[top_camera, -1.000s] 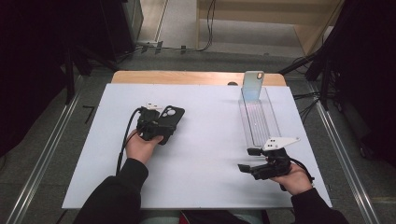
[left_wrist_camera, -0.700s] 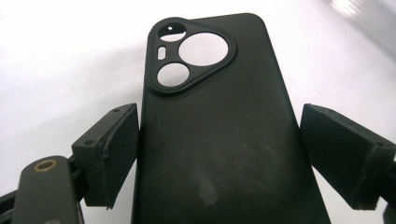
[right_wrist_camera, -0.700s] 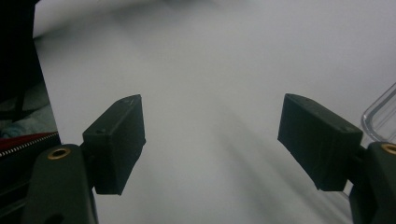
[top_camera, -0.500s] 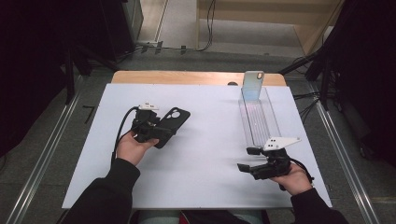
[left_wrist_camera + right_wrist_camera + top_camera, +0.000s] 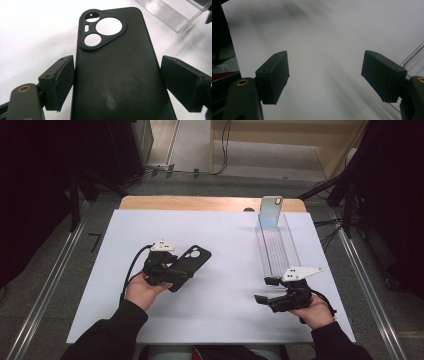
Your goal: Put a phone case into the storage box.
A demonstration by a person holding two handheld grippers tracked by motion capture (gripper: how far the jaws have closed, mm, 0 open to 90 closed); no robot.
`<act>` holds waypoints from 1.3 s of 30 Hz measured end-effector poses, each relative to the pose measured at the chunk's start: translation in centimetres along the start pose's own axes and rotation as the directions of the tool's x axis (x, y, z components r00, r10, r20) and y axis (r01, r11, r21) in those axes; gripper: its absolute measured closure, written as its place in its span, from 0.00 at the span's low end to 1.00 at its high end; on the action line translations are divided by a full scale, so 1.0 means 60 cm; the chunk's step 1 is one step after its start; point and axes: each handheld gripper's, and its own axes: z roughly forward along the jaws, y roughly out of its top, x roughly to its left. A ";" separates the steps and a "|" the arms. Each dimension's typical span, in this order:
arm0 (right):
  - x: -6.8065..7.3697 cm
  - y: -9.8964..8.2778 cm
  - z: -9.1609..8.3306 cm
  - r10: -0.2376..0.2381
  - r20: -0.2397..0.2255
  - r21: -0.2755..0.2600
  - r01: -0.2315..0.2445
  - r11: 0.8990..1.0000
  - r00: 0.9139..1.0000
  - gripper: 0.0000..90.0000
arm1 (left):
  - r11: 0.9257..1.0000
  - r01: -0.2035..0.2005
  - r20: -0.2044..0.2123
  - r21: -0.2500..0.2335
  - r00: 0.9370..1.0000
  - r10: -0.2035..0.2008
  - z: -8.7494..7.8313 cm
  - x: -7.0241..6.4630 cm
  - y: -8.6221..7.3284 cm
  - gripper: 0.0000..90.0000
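Observation:
A black phone case [image 5: 187, 262] with a triangular camera cut-out is raised off the white table [image 5: 225, 235] at the left. My left gripper [image 5: 171, 270] is shut on its lower half. In the left gripper view the case [image 5: 117, 62] sits back side up between the two pads, which press on its long edges. My right gripper [image 5: 262, 290] rests near the front right of the table, pointing left. Its jaws stand open with nothing between them, and the right gripper view shows bare table past the gripper [image 5: 325, 75].
A clear plastic rack [image 5: 277, 245] runs front to back on the right side of the table, just beyond my right gripper. A light-coloured phone [image 5: 270, 212] stands upright at its far end. A wooden strip [image 5: 200, 202] lines the table's far edge.
My left hand has carried the black case to the right and a little up. The right hand and its gripper have stayed where they were.

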 end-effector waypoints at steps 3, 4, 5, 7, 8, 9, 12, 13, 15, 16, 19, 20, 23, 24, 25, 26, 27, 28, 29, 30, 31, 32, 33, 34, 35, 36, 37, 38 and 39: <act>0.000 0.001 -0.001 0.001 0.004 0.001 -0.001 1.000 1.000 0.23 | 1.000 0.000 -0.009 -0.005 1.000 0.000 -0.002 -0.010 -0.007 0.16; -0.001 0.001 -0.001 0.000 0.008 -0.001 0.000 1.000 1.000 0.23 | 1.000 0.001 -0.008 -0.011 1.000 -0.001 -0.002 -0.014 -0.009 0.16; 0.000 0.001 -0.002 0.004 0.009 0.000 -0.004 1.000 1.000 0.23 | 1.000 0.000 -0.008 -0.012 1.000 0.000 -0.002 -0.017 -0.011 0.16; -0.001 0.002 -0.002 0.012 0.009 0.004 -0.012 1.000 1.000 0.23 | 1.000 -0.001 -0.006 -0.024 1.000 0.000 -0.002 -0.024 -0.013 0.16; -0.001 0.002 -0.002 0.014 0.012 0.006 -0.014 1.000 1.000 0.23 | 1.000 -0.004 -0.007 -0.026 1.000 0.004 -0.002 -0.027 -0.014 0.16; -0.001 0.003 -0.002 0.019 0.014 0.007 -0.019 1.000 1.000 0.23 | 0.999 -0.006 -0.010 -0.034 1.000 0.006 -0.001 -0.030 -0.016 0.16; -0.003 0.005 -0.003 0.046 0.025 0.012 -0.046 0.999 0.999 0.22 | 0.998 -0.019 -0.017 -0.055 1.000 0.018 0.003 -0.038 -0.021 0.16; -0.003 0.007 -0.005 0.058 0.028 0.008 -0.058 0.998 0.998 0.22 | 0.998 -0.019 -0.020 -0.059 1.000 0.018 0.005 -0.041 -0.023 0.16; -0.003 0.010 -0.007 0.072 0.030 -0.002 -0.072 0.997 0.997 0.22 | 0.997 -0.017 -0.022 -0.072 1.000 0.015 0.011 -0.046 -0.027 0.16; -0.002 0.011 -0.008 0.077 0.037 -0.004 -0.077 0.997 0.996 0.21 | 0.997 -0.022 -0.027 -0.072 0.999 0.020 0.014 -0.050 -0.028 0.16; 0.001 0.017 -0.009 0.096 0.046 -0.005 -0.096 0.995 0.994 0.20 | 0.997 -0.025 -0.016 -0.074 1.000 0.024 0.027 -0.060 -0.031 0.16; 0.002 0.018 -0.008 0.094 0.057 -0.006 -0.094 0.996 0.994 0.20 | 0.997 -0.028 -0.014 -0.077 1.000 0.027 0.030 -0.063 -0.031 0.16; 0.006 0.023 -0.005 0.110 0.085 -0.009 -0.110 0.994 0.990 0.20 | 0.993 -0.043 -0.032 -0.113 0.999 0.040 0.036 -0.073 -0.032 0.16; 0.007 0.025 -0.005 0.126 0.086 -0.012 -0.126 0.992 0.988 0.20 | 0.991 -0.049 -0.038 -0.122 0.998 0.045 0.038 -0.075 -0.033 0.16; 0.008 0.026 -0.004 0.142 0.083 -0.014 -0.141 0.990 0.986 0.20 | 0.991 -0.049 -0.045 -0.128 0.998 0.044 0.039 -0.077 -0.034 0.16; 0.008 0.028 -0.004 0.148 0.079 -0.018 -0.147 0.989 0.986 0.20 | 0.989 -0.051 -0.049 -0.137 0.998 0.045 0.040 -0.079 -0.035 0.16; 0.009 0.029 -0.003 0.158 0.078 -0.024 -0.156 0.987 0.984 0.20 | 0.988 -0.055 -0.056 -0.142 0.997 0.047 0.041 -0.080 -0.035 0.16; 0.010 0.031 -0.004 0.168 0.075 -0.027 -0.166 0.986 0.983 0.20 | 0.987 -0.059 -0.066 -0.151 0.997 0.050 0.041 -0.081 -0.036 0.16; 0.010 0.032 -0.004 0.174 0.069 -0.033 -0.172 0.985 0.982 0.20 | 0.986 -0.061 -0.067 -0.158 0.996 0.050 0.042 -0.081 -0.036 0.16; 0.011 0.034 -0.005 0.183 0.064 -0.042 -0.181 0.983 0.981 0.20 | 0.985 -0.061 -0.066 -0.162 0.997 0.051 0.042 -0.081 -0.037 0.16; 0.012 0.035 -0.006 0.187 0.061 -0.046 -0.184 0.982 0.980 0.20 | 0.983 -0.053 -0.063 -0.174 0.997 0.043 0.043 -0.081 -0.038 0.16; 0.014 0.036 -0.007 0.191 0.055 -0.051 -0.188 0.981 0.980 0.20 | 0.982 -0.050 -0.064 -0.182 0.997 0.038 0.044 -0.081 -0.039 0.16; 0.015 0.037 -0.007 0.196 0.059 -0.056 -0.193 0.980 0.979 0.20 | 0.981 -0.044 -0.062 -0.191 0.998 0.033 0.044 -0.081 -0.039 0.16; 0.018 0.039 -0.007 0.198 0.063 -0.060 -0.194 0.979 0.978 0.20 | 0.978 -0.046 -0.067 -0.202 0.997 0.033 0.044 -0.082 -0.040 0.16; 0.021 0.040 -0.007 0.201 0.070 -0.059 -0.197 0.979 0.977 0.20 | 0.976 -0.056 -0.081 -0.211 0.996 0.040 0.044 -0.083 -0.041 0.16; 0.023 0.042 -0.006 0.202 0.080 -0.062 -0.198 0.978 0.976 0.20 | 0.975 -0.061 -0.086 -0.216 0.995 0.043 0.044 -0.085 -0.041 0.16; 0.025 0.043 -0.006 0.205 0.083 -0.060 -0.201 0.978 0.975 0.20 | 0.970 -0.075 -0.101 -0.232 0.993 0.053 0.045 -0.086 -0.042 0.16; 0.027 0.045 -0.004 0.210 0.083 -0.063 -0.205 0.977 0.974 0.20 | 0.967 -0.081 -0.107 -0.241 0.993 0.056 0.046 -0.088 -0.042 0.16; 0.028 0.047 -0.003 0.214 0.081 -0.064 -0.210 0.976 0.973 0.20 | 0.965 -0.081 -0.113 -0.249 0.992 0.054 0.047 -0.090 -0.043 0.16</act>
